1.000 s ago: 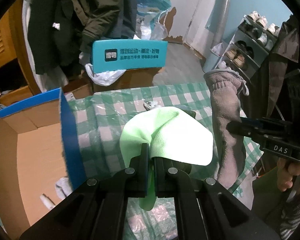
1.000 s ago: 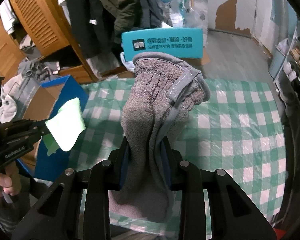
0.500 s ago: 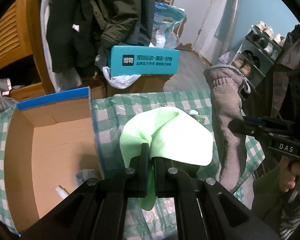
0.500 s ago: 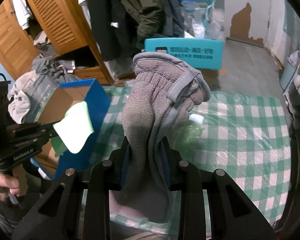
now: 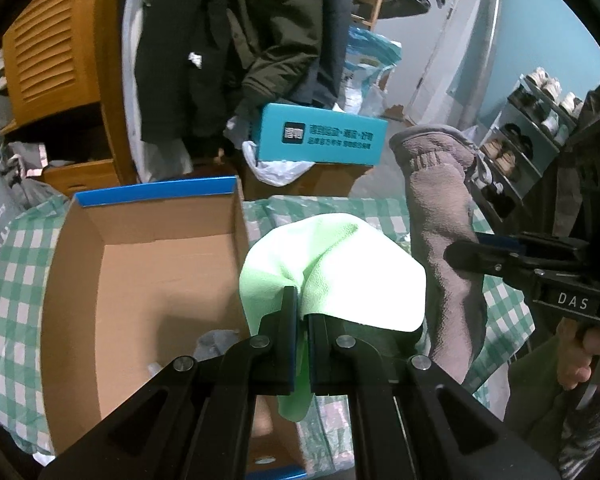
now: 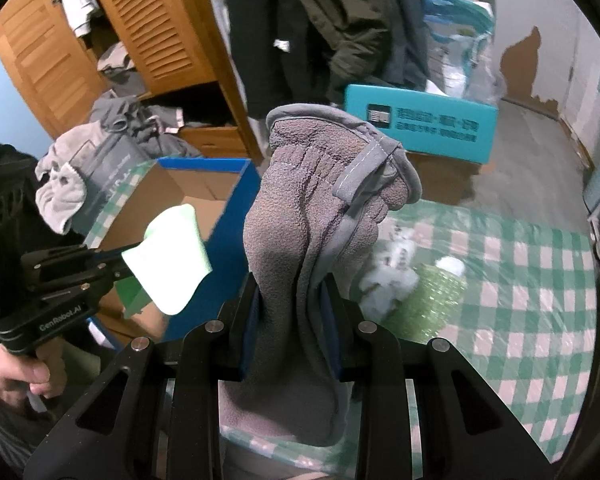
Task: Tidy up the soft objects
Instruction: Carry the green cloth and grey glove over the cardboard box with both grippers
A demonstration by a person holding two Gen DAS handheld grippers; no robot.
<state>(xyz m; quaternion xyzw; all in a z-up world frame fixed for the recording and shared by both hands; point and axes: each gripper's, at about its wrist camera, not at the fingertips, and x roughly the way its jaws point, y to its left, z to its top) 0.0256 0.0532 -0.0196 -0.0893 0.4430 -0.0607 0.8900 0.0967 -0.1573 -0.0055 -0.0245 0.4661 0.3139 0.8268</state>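
My left gripper point(image 5: 302, 300) is shut on a light green cloth point(image 5: 340, 268), which drapes over its fingertips just right of the open cardboard box point(image 5: 140, 272) with a blue rim. In the right wrist view that green cloth point(image 6: 168, 258) hangs in front of the box point(image 6: 204, 184). My right gripper point(image 6: 292, 284) is shut on a grey fleece glove point(image 6: 320, 208) held upright above the checked table. The glove point(image 5: 440, 216) and the right gripper point(image 5: 472, 256) show at the right of the left wrist view.
The table has a green-and-white checked cover point(image 6: 520, 280). White stuffing point(image 6: 392, 272) and green bubble wrap point(image 6: 428, 304) lie on it. A teal box point(image 5: 320, 140) stands beyond the table. Coats, a wooden wardrobe point(image 6: 140, 32) and a shoe rack point(image 5: 532, 128) surround it. A pale item point(image 5: 216, 340) lies inside the box.
Both grippers have swung left toward the cardboard box, each still holding its cloth. The box now fills more of the left wrist view, and stuffing and bubble wrap have come into the right wrist view.
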